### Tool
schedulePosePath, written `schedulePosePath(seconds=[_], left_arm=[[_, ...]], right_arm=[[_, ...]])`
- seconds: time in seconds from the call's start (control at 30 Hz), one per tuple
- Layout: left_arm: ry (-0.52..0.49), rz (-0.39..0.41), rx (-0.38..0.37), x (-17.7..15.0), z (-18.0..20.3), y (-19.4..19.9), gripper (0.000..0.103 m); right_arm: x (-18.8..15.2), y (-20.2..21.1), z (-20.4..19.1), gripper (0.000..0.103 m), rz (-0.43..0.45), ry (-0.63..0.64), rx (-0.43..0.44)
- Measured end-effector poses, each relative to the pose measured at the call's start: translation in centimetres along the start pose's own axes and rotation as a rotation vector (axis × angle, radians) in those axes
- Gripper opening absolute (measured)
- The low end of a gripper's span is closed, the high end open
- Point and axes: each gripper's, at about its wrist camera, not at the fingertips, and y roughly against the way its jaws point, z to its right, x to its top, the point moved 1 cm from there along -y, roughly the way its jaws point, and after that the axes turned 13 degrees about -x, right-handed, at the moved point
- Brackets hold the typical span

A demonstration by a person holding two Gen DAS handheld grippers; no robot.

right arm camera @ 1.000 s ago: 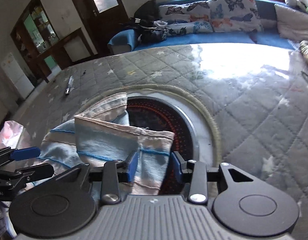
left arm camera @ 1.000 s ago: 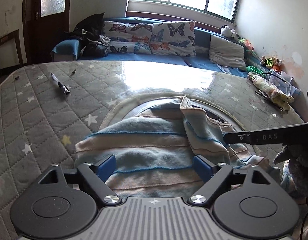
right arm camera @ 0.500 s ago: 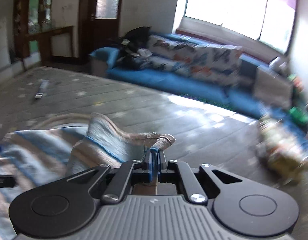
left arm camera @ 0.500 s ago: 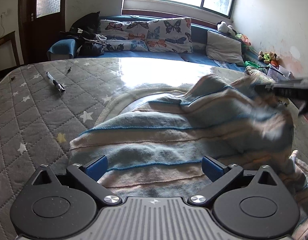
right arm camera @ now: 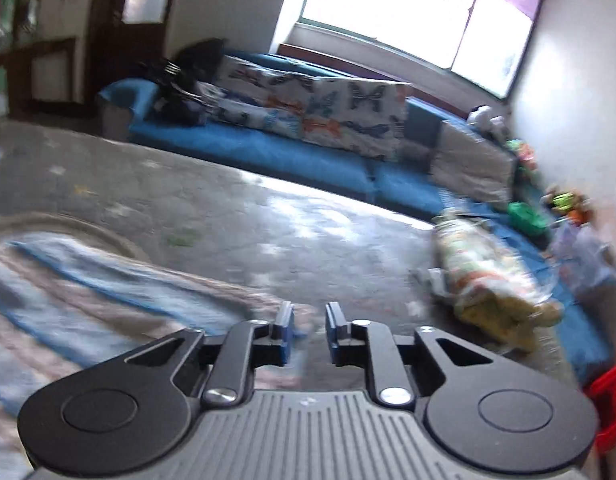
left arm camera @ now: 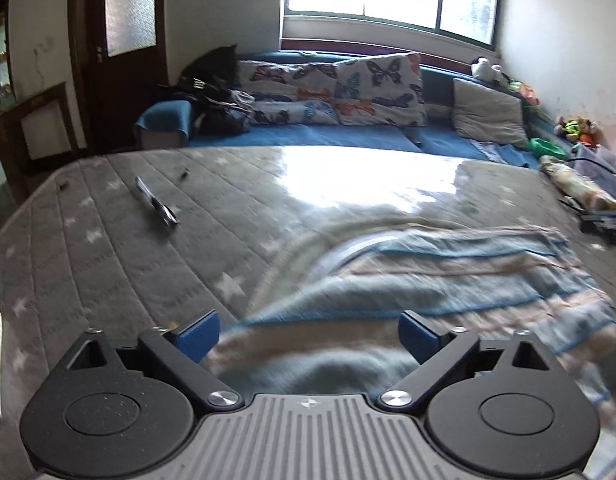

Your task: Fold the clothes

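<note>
Left wrist view, left to right. One grey quilted mattress cover with white stars (left arm camera: pixel 108 248) fills the lower frame and serves as the folding surface. One dark pen-like object (left arm camera: pixel 156 206) lies in the centre left, well apart from the work, likely just left there. One striped terry garment in pale blue, pink and cream (left arm camera: pixel 428 280) lies spread across the lower right, reaching back between the jaws of the left gripper (left arm camera: pixel 308 330). The jaws stand spread wide, having just narrowed a little; cloth lies between them, but the blue pads do not press it. Judgement: this claw hovers over the near hem ready to take it.

Upper frame: one blue sofa (left arm camera: pixel 328 136) under the window, two butterfly-print pillows (left arm camera: pixel 336 88) and one grey cushion (left arm camera: pixel 488 120) against its back.

Right wrist view, left to right. The same garment (right arm camera: pixel 108 292) occupies the lower left, flat on the cover (right arm camera: pixel 288 224). The right gripper (right arm camera: pixel 306 322) sits at lower centre with jaws parted by a narrow gap, having just opened; nothing is pinched, and the cloth edge lies just beside the left pad. Judgement: a corner has been let go, and the flap is now laid out. One rolled floral bundle (right arm camera: pixel 488 272) rests at centre right, apart from the work. Heavy blur here; finer counts not possible.
</note>
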Motion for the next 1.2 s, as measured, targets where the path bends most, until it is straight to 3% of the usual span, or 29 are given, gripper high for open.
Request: schedulePosePath(seconds=[0.23, 0.37, 0.43, 0.47, 0.53, 0.77, 1.0, 1.07, 1.13, 1.2], left_arm=[[-0.054, -0.038, -0.066, 0.3, -1.3, -1.7, 0.070], [-0.074, -0.061, -0.107, -0.1, -1.4, -2.5, 0.045], [-0.080, -0.069, -0.114, -0.3, -1.3, -2.7, 0.027], [-0.079, -0.069, -0.123, -0.4, -1.3, -2.7, 0.012], [-0.080, -0.056, -0.151, -0.3, -1.1, -2.1, 0.006], [-0.157, 0.000, -0.284, -1.4, 2.5, 1.9, 0.003], [-0.233, -0.100, -0.447, -4.7, 7.0, 2.7, 0.003], [-0.249, -0.045, -0.442, -3.8, 7.1, 4.0, 0.007], [-0.218, 0.055, -0.399, -1.9, 6.1, 5.5, 0.008], [-0.182, 0.097, -0.343, 0.0, 4.5, 5.9, 0.014]], right_arm=[[-2.2, 1.9, -2.7, 0.023, -0.027, 0.076, 0.160], [-3.0, 1.9, -4.2, 0.023, -0.054, 0.099, 0.174], [-3.3, 1.7, -4.3, 0.023, -0.068, 0.092, 0.172], [-3.5, 1.7, -4.3, 0.023, -0.074, 0.089, 0.170], [-3.7, 1.6, -4.2, 0.023, -0.086, 0.083, 0.167], [-3.9, 1.3, -4.2, 0.026, -0.089, 0.075, 0.167], [-3.9, 1.2, -4.1, 0.030, -0.094, 0.062, 0.163], [-3.8, 1.2, -4.1, 0.031, -0.096, 0.061, 0.163], [-3.8, 1.2, -4.0, 0.031, -0.098, 0.062, 0.163], [-3.8, 1.1, -3.9, 0.032, -0.097, 0.064, 0.163]])
